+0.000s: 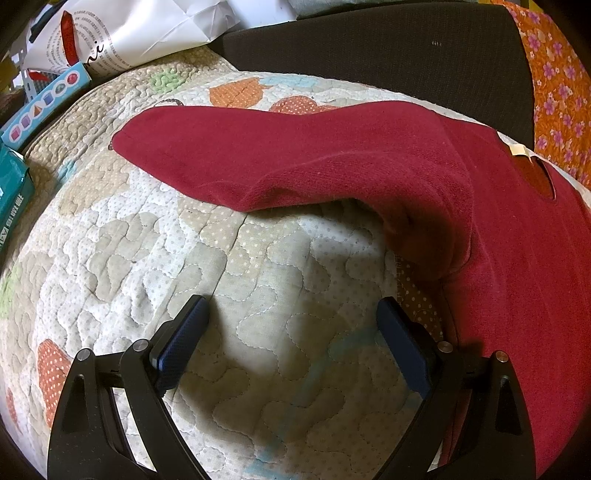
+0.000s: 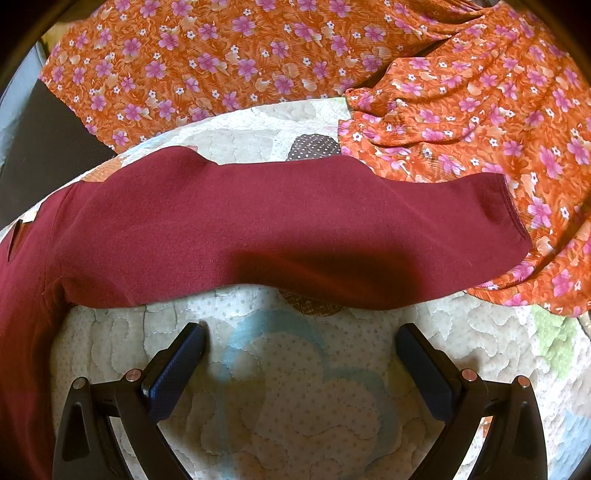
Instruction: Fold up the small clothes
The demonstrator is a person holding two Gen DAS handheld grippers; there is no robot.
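Observation:
A dark red long-sleeved top (image 1: 509, 236) lies spread on a quilted blanket (image 1: 258, 295). In the left wrist view its left sleeve (image 1: 280, 155) stretches out to the left, and a neck label (image 1: 519, 149) shows at the right. My left gripper (image 1: 293, 306) is open and empty, hovering over the blanket just below the sleeve, beside the armpit. In the right wrist view the other sleeve (image 2: 280, 221) stretches to the right, its cuff (image 2: 506, 210) resting on orange cloth. My right gripper (image 2: 301, 334) is open and empty, just below that sleeve.
An orange flowered cloth (image 2: 258, 59) lies crumpled behind and right of the top. A dark cushion (image 1: 388, 55) sits at the back. Coloured boxes (image 1: 44, 107) and a white paper bag (image 1: 155, 33) lie at the back left off the blanket.

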